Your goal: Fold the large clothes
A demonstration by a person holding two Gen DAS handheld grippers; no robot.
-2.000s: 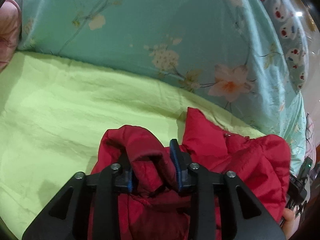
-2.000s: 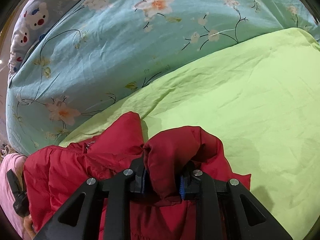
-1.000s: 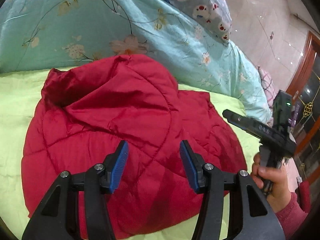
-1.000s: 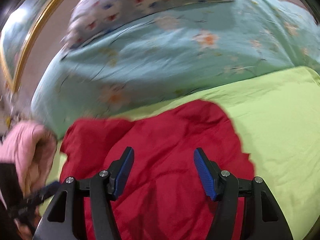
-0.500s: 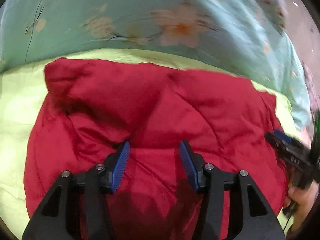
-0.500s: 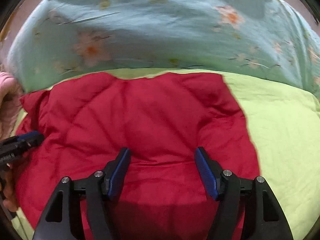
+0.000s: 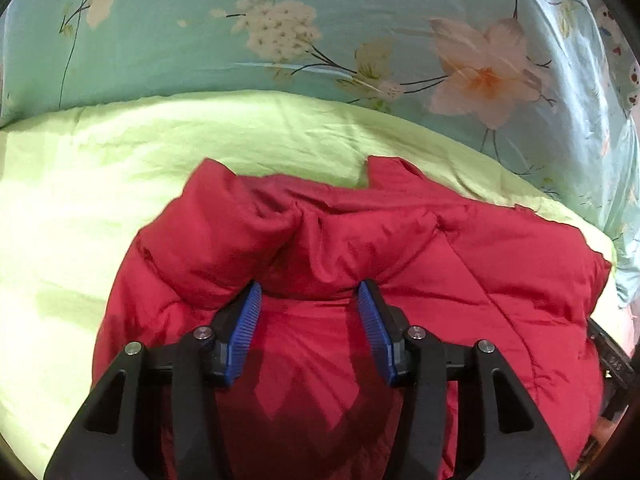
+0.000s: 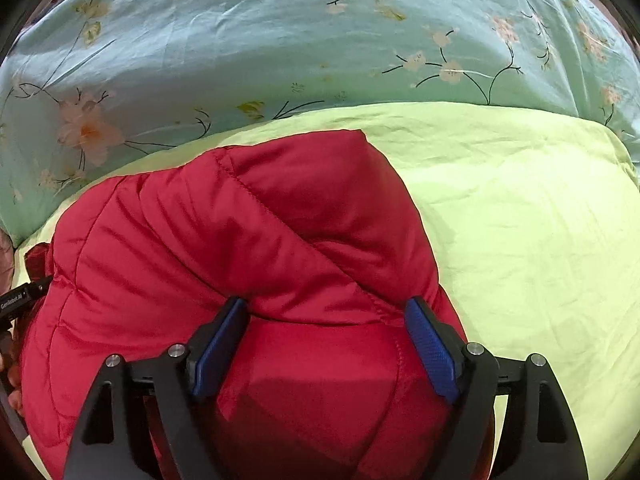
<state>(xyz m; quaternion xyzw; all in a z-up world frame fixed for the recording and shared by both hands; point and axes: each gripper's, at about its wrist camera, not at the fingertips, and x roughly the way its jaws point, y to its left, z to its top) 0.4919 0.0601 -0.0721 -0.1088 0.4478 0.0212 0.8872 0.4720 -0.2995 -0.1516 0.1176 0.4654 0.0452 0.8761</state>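
A red quilted puffer jacket [image 7: 400, 240] lies bunched on a light green sheet [image 7: 80, 200]. My left gripper [image 7: 310, 292] hangs low over the jacket, open. Its blue pads [image 7: 244, 328] stand at the foot of a puffy fold, with flat jacket fabric under the gap. In the right wrist view the same jacket [image 8: 240, 220] fills the lower left. My right gripper [image 8: 326, 304] is over it and its jaws are opening. A rounded fold bulges between the fingertips [image 8: 430, 344], and the pads do not press on it.
A teal floral quilt [image 7: 280, 20] is heaped along the far side of the sheet, seen as quilt [image 8: 280, 40] in the right view. Bare green sheet [image 8: 520, 220] lies right of the jacket. A black tool part [image 8: 20, 300] shows at that view's left edge.
Two seconds ago both grippers were shut on jacket folds; they have let go. Since then both sank closer to the jacket, and the right jaws have spread wider.
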